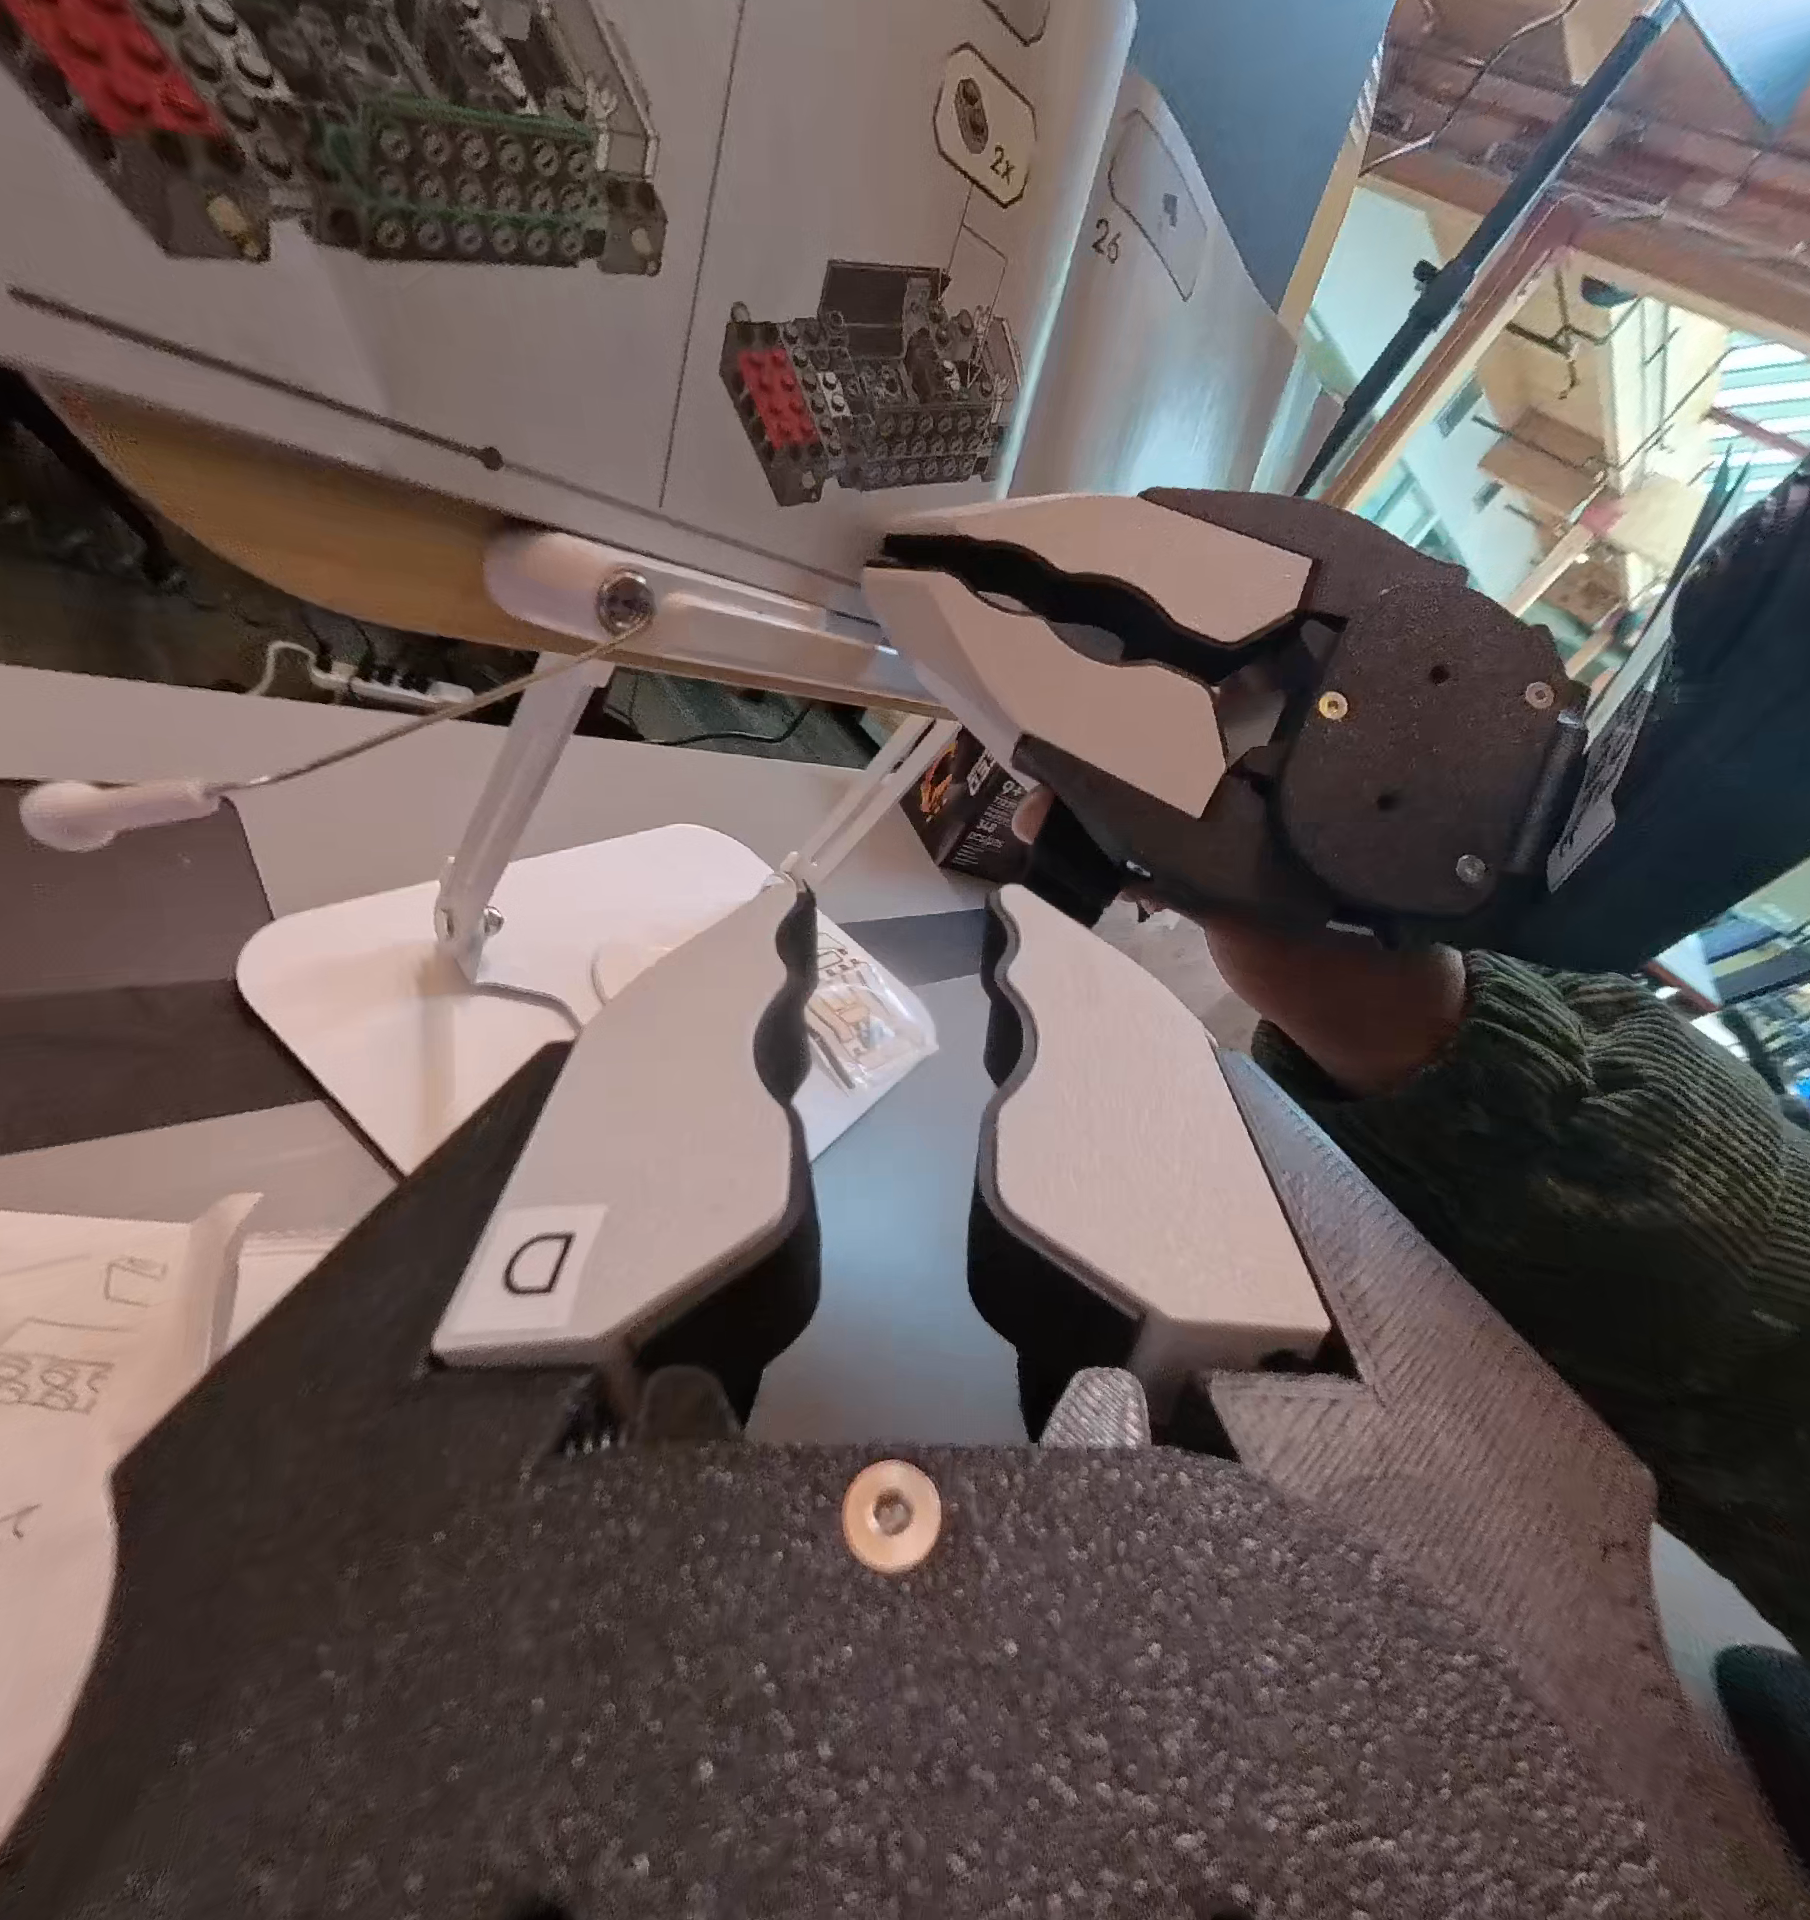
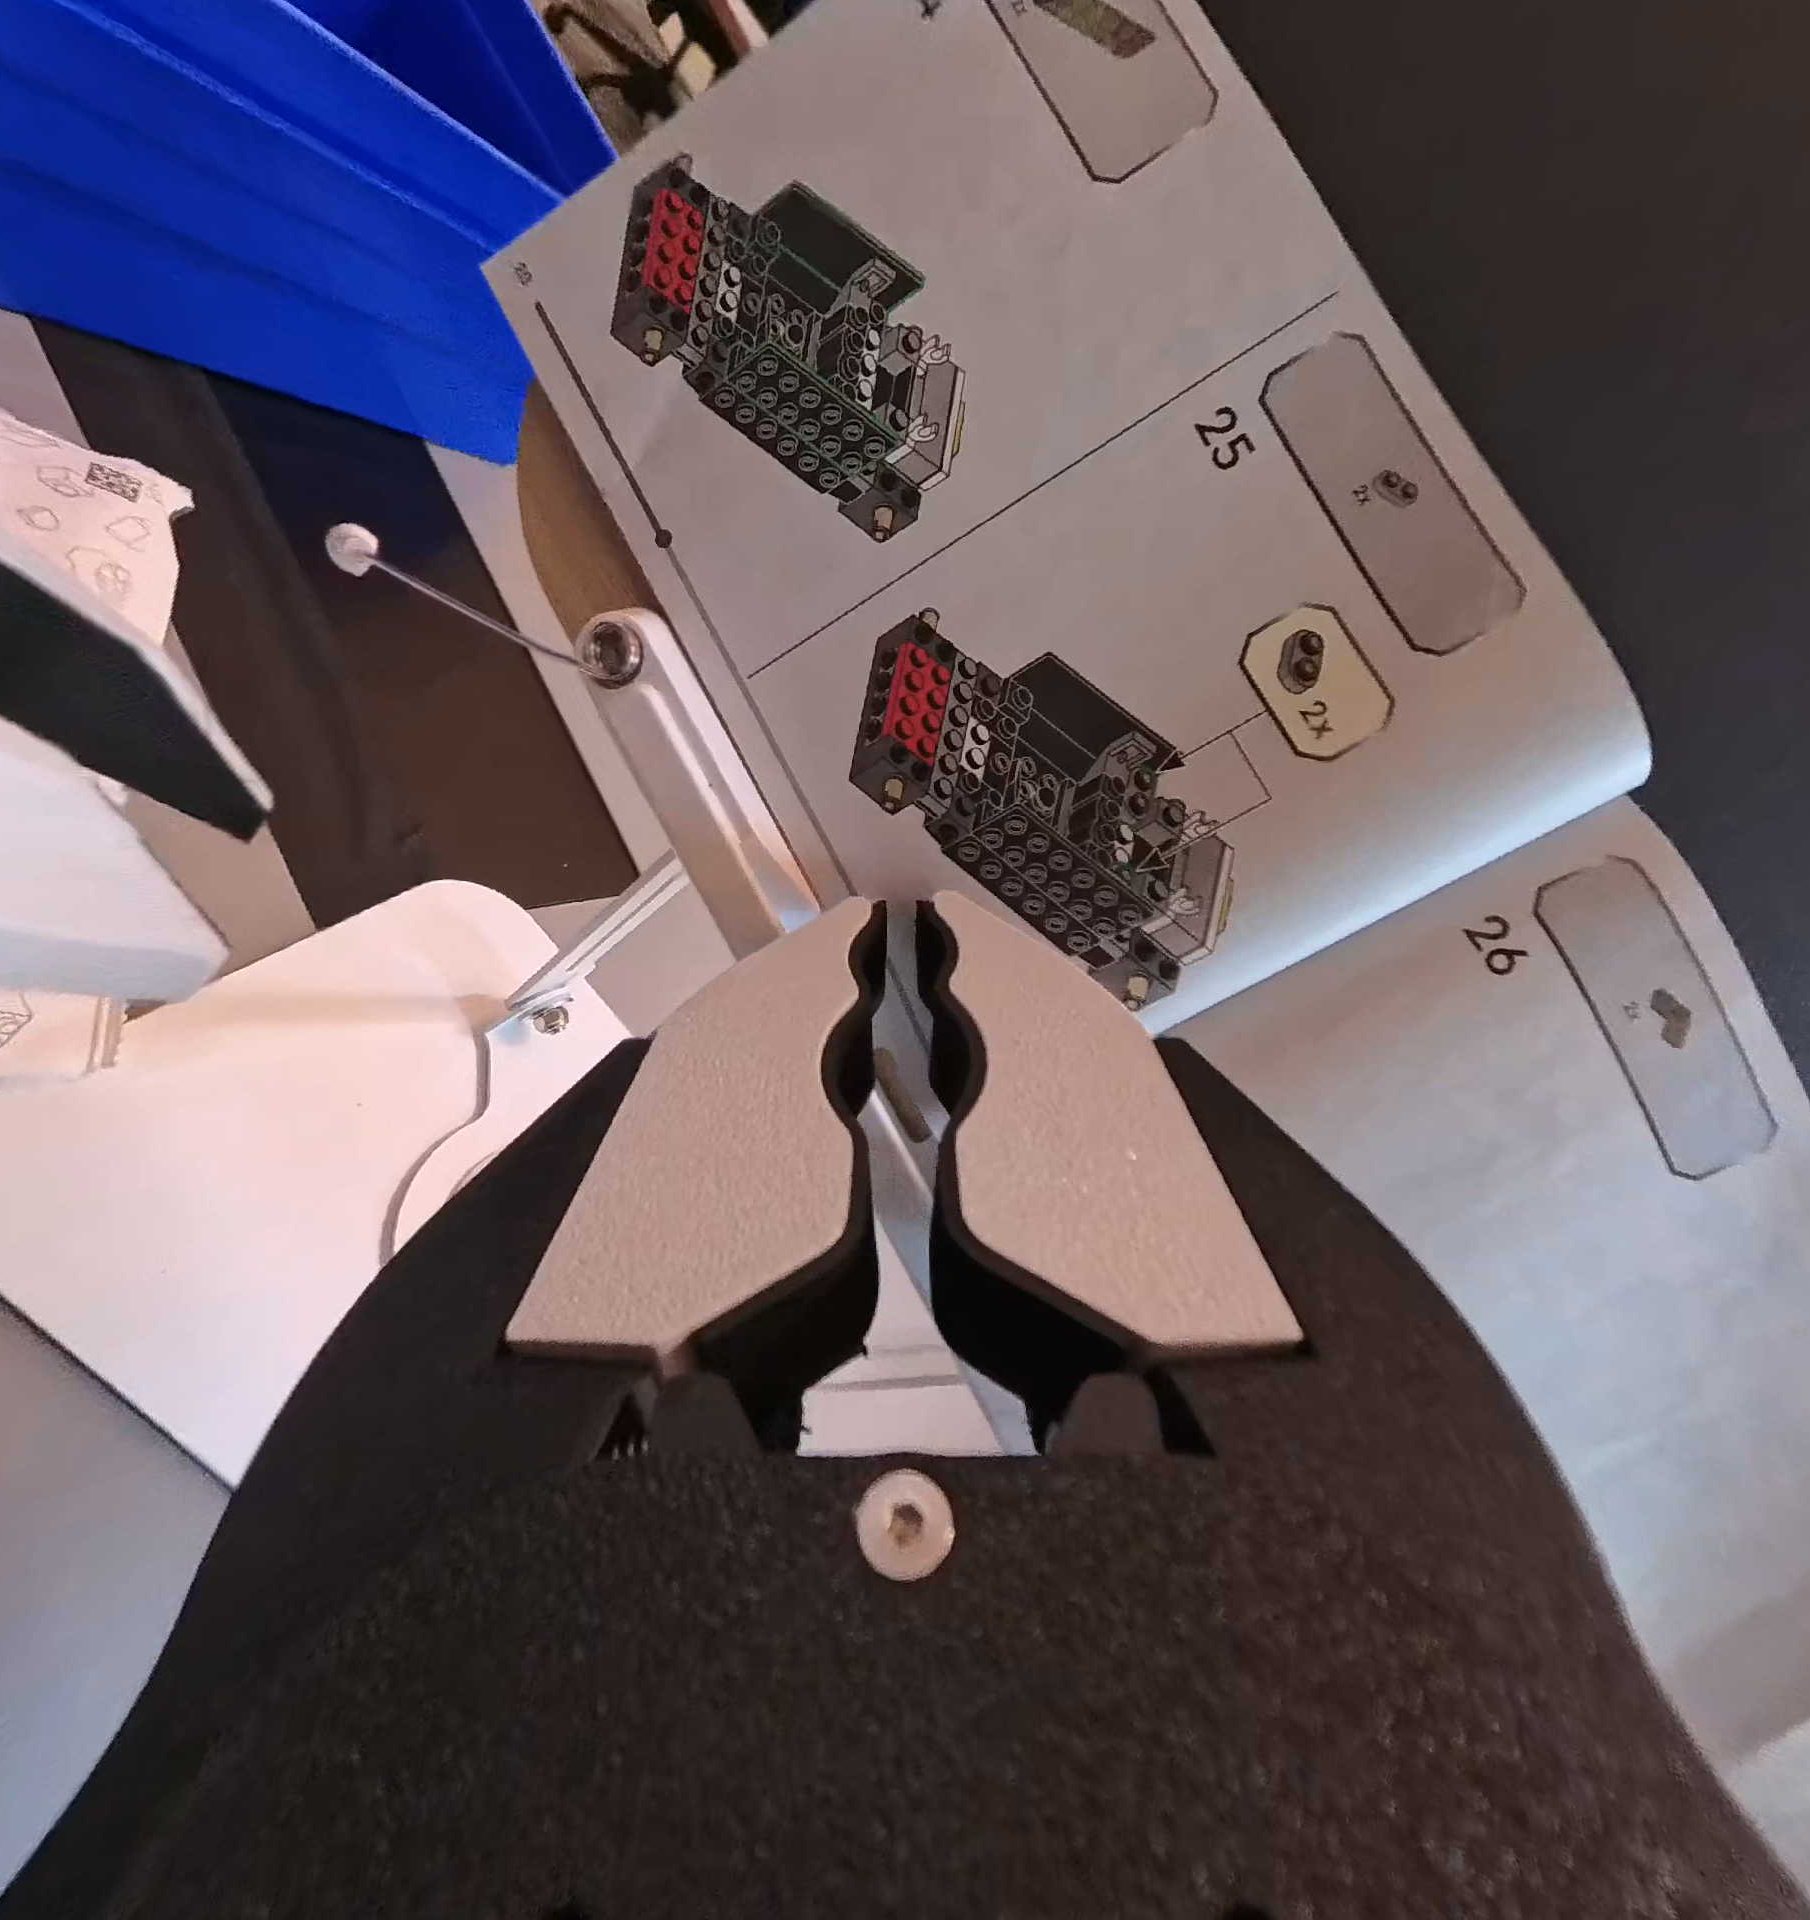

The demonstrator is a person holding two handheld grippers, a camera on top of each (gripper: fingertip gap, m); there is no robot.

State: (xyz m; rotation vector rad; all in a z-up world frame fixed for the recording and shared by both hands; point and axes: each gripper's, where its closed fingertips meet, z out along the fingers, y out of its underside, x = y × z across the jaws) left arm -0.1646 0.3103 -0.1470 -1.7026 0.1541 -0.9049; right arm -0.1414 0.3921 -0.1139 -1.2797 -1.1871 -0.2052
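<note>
right gripper [image 2: 901, 914]: jaws narrowed on the lower edge of the booklet [image 2: 1036, 520] and the stand's ledge [image 2: 735, 831]; contact unclear
left gripper [image 1: 896, 914]: jaws wide, bare, over the stand's base [image 1: 361, 987]
booklet: open, pages curling at the right edge
room: small clear bag [image 1: 870, 1029] just ahead

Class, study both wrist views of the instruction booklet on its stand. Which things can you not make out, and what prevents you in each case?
- Small clear bag, left wrist view: contents too small, partly behind the left gripper.
- Dark box, left wrist view: mostly hidden by the right gripper.
- Booklet, right wrist view: top cut off by the edge.
- Stand ledge, right wrist view: covered by the right gripper's fingers.
</note>
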